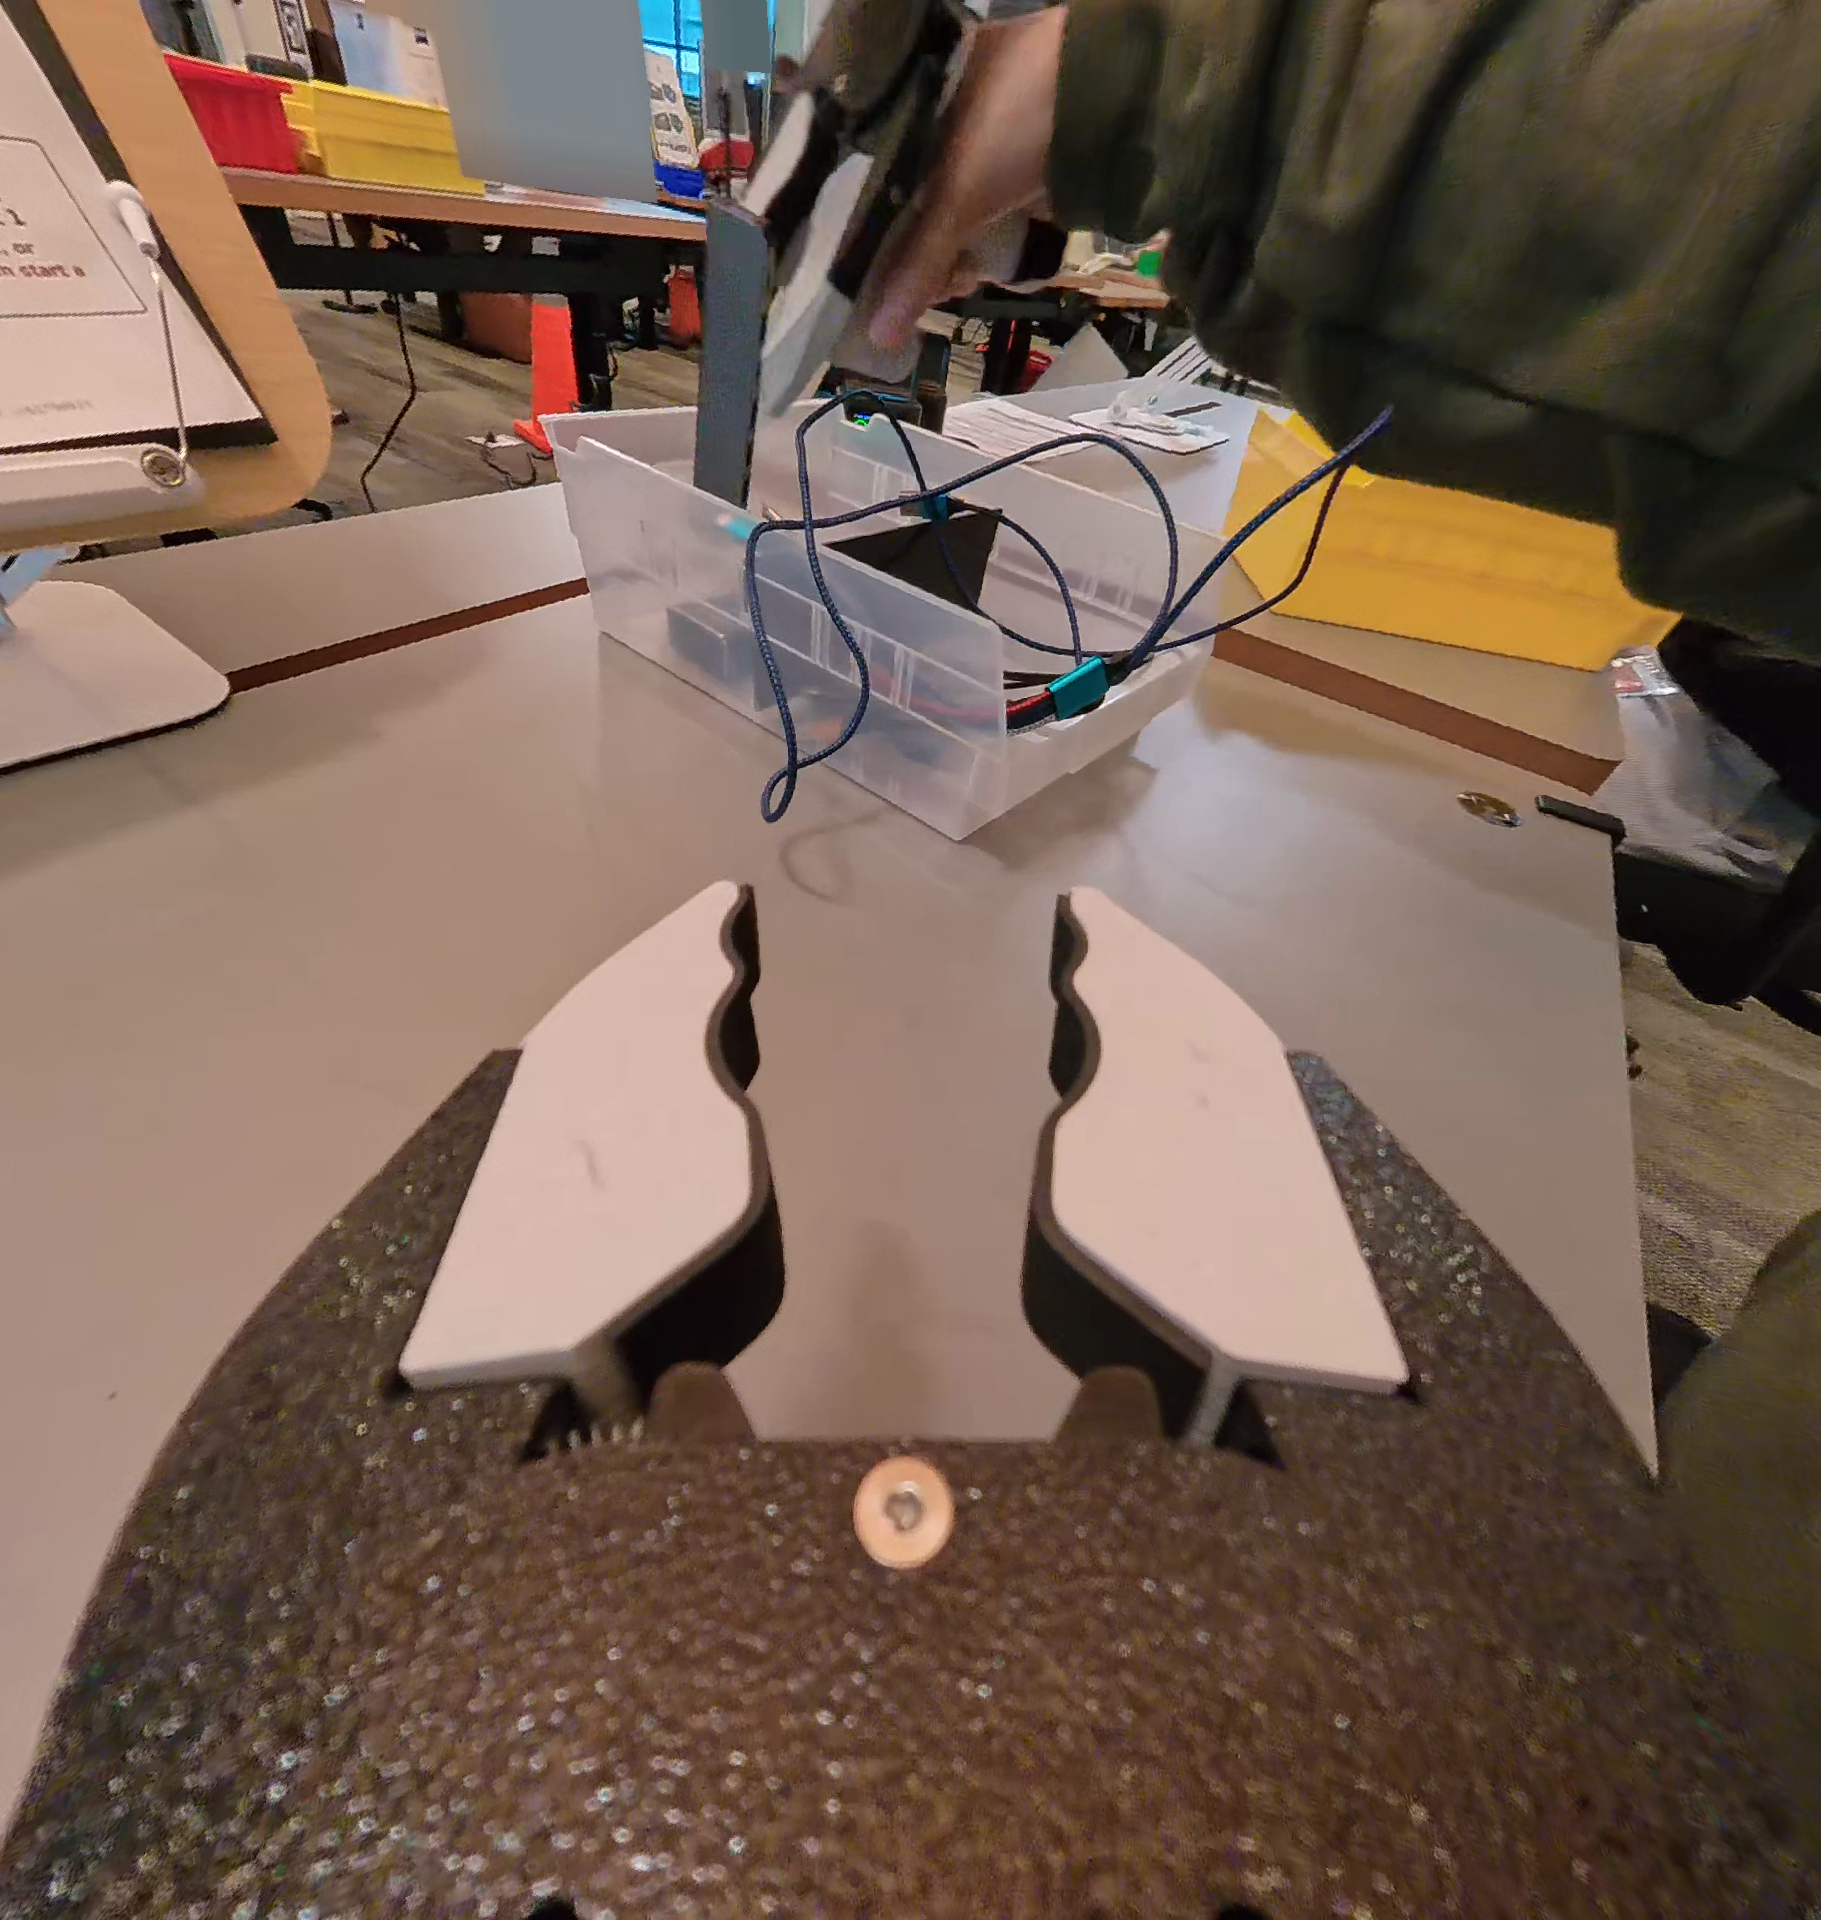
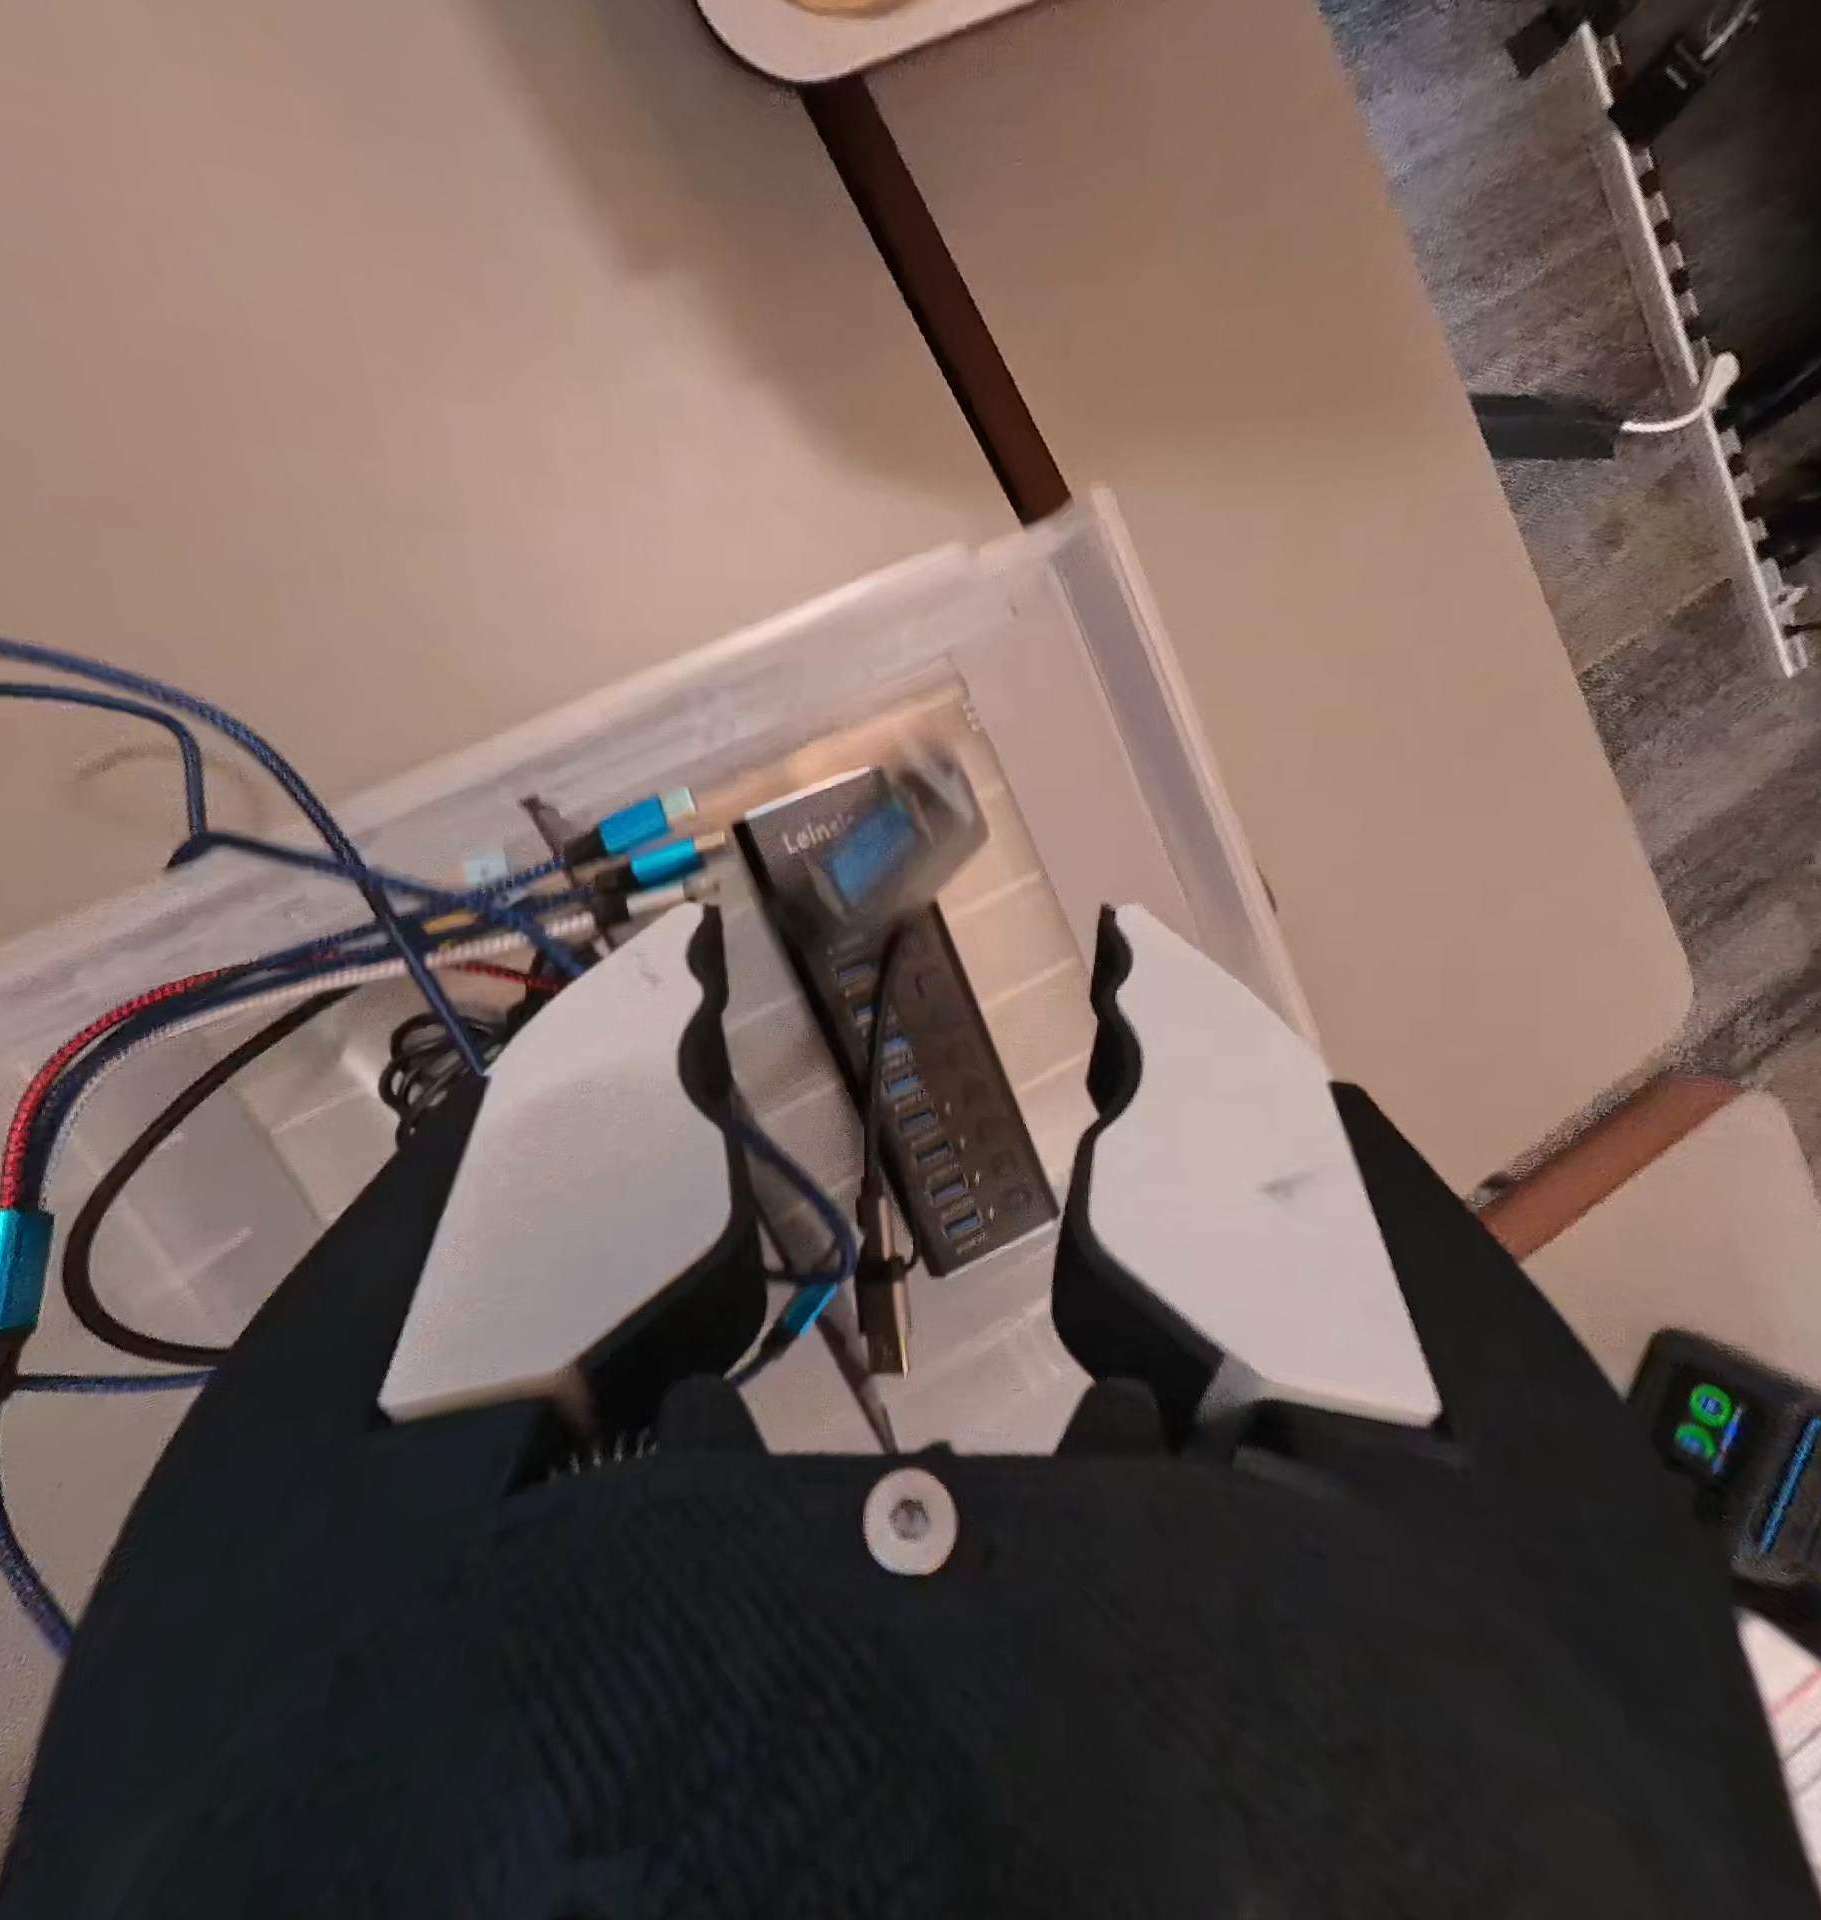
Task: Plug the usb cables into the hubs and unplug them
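Both hand-held grippers stood open and empty, the right one over a clear bin of USB gear.

The left hand-held gripper (image 1: 904, 914) hovered low over the bare grey worktop (image 1: 366, 831), its white fingers (image 1: 615, 1122) spread wide with nothing between them, well short of the clear plastic bin (image 1: 1051, 758). The right hand-held gripper (image 2: 904, 925) pointed down into that bin (image 2: 1124, 665), its jaws also apart and gripping nothing. Between its fingers lay a long dark USB hub (image 2: 916, 1070), tilted in the bin, with a row of blue ports along it. A black USB cable (image 2: 877, 1226) lay draped over the hub, its plug loose. Blue braided cables (image 2: 262, 769) with teal connectors (image 2: 636, 831) spilled over the bin's left edge. A second hub (image 2: 1779, 1475) with a lit display lay at the right.
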The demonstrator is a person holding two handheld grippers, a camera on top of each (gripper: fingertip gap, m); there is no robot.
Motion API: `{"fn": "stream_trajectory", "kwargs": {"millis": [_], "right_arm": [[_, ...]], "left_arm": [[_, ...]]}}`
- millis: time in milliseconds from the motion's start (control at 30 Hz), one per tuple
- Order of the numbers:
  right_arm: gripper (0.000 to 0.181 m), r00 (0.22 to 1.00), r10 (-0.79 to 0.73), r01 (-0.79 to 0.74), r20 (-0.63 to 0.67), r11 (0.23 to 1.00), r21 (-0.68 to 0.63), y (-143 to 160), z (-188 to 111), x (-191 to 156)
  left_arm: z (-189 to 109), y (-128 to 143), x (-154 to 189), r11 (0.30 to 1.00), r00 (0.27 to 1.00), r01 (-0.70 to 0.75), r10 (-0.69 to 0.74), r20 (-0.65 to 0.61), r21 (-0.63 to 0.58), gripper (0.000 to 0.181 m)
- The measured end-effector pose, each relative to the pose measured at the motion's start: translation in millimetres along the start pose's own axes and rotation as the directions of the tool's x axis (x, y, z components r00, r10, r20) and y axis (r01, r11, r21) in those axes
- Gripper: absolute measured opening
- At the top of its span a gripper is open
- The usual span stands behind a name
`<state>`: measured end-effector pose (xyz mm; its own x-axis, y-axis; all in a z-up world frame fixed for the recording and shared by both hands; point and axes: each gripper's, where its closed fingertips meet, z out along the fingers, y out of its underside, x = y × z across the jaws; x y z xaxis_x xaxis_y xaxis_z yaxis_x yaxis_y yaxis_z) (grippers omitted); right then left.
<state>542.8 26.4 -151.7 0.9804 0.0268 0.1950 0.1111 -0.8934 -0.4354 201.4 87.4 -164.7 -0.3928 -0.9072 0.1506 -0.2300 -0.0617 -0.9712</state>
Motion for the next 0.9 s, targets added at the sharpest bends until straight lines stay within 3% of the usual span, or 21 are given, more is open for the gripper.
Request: {"fn": "stream_trajectory", "kwargs": {"millis": [133,300,433,467,533,633,733,833,900], "right_arm": [[0.081,0.986,0.104,-0.078,-0.127,0.977,0.198,25.7,-38.3,1.6],[0.098,0.913,0.335,-0.205,-0.232,0.87,0.449,54.1,-98.7,-4.3],[0.109,0.751,0.448,-0.208,-0.485,0.858,0.471,71.9,-142.2,15.5],[0.109,0.702,0.443,-0.171,-0.558,0.865,0.471,68.4,-154.2,20.0],[0.108,0.673,0.407,-0.114,-0.617,0.882,0.457,53.6,-166.1,15.9],[0.115,0.666,0.384,-0.083,-0.639,0.89,0.448,37.3,-171.9,5.3],[0.118,0.72,0.388,-0.097,-0.575,0.877,0.471,35.7,-162.4,-18.0],[0.119,0.794,0.42,-0.211,-0.44,0.868,0.45,74.4,-136.8,-60.2],[0.115,0.772,0.517,-0.276,-0.369,0.797,0.538,109.4,-138.4,-90.7]], "left_arm": [[10.4,3.7,-2.8,1.0,0.999,0.003,-0.003,0.032,-0.004,0.053],[37.7,-0.4,-10.7,1.0,0.998,0.015,-0.014,0.066,-0.022,0.053],[60.8,-33.8,-22.4,0.999,0.988,0.024,-0.028,0.154,0.03,0.054],[66.6,-44.4,-25.3,0.999,0.983,0.015,-0.022,0.183,0.041,0.055],[78.6,-63.7,-26.7,0.999,0.976,0.0,-0.01,0.217,0.046,0.057],[94.5,-84.8,-15.3,0.998,0.977,-0.036,0.024,0.214,0.053,0.059],[108.1,-81.0,6.4,0.998,0.986,-0.058,0.057,0.159,0.006,0.059],[121.2,-59.2,29.6,0.995,0.994,-0.056,0.063,0.089,-0.084,0.059],[129.2,-45.4,44.7,0.989,0.996,-0.054,0.062,0.058,-0.136,0.06]]}}
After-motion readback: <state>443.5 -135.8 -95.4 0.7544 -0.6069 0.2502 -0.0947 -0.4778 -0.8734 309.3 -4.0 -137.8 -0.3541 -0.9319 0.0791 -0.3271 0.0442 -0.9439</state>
